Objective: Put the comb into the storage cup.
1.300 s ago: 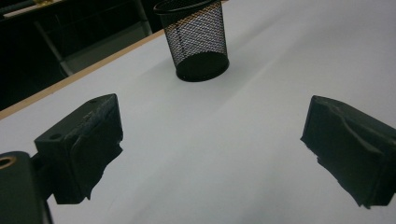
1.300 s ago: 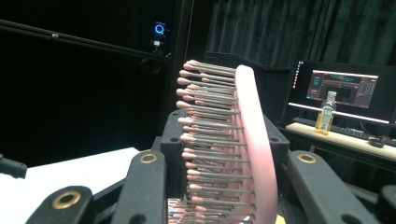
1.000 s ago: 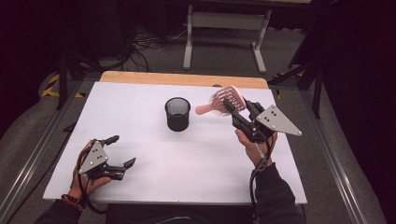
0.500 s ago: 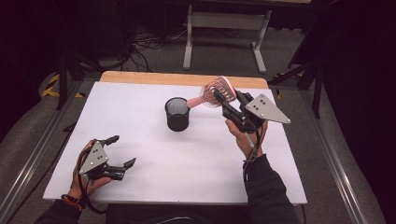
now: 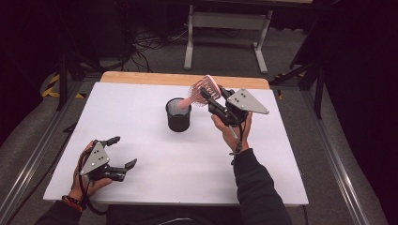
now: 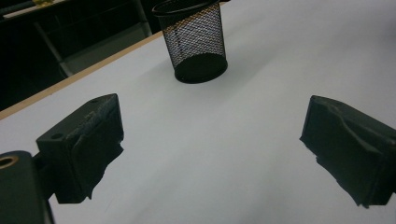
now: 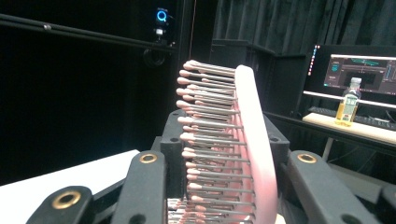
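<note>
The pink hairbrush (image 5: 202, 90) has its handle tip hidden at the mesh cup's (image 5: 178, 115) rim; the cup's contents are unclear; the right gripper (image 5: 217, 101) clamps the brush head; the left gripper (image 5: 123, 152), near left, gapes empty.

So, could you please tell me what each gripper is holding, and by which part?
The right gripper clamps the pink plastic hairbrush by its bristled head, handle pointing toward the black mesh cup. The left gripper is open and holds nothing.
</note>
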Motion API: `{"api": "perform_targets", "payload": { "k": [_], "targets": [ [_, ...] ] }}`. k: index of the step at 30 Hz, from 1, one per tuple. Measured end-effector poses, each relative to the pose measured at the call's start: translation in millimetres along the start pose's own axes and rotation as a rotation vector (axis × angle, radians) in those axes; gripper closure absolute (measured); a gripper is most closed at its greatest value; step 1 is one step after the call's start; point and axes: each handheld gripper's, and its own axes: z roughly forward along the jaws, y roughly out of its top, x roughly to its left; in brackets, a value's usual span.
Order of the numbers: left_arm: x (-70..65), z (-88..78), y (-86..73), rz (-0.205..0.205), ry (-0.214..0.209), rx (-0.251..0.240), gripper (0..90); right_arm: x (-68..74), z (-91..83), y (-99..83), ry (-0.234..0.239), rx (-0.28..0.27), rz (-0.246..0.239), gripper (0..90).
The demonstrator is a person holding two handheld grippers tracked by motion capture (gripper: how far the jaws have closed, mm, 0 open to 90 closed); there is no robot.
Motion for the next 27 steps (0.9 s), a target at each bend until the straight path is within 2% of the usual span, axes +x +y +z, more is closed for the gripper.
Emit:
{"api": "perform_targets", "payload": {
  "k": [10, 27],
  "targets": [
    [0.3, -0.6, -0.2, -0.005, -0.001, -0.001, 6.8, 4.3, 18.7, -13.7, -0.011, 0.049, -0.002, 63.1],
    [0.3, -1.5, -0.2, -0.001, -0.006, 0.0, 6.9, 14.3, 37.4, -44.2, 0.001, 0.112, 0.049, 63.0]
  ]
}}
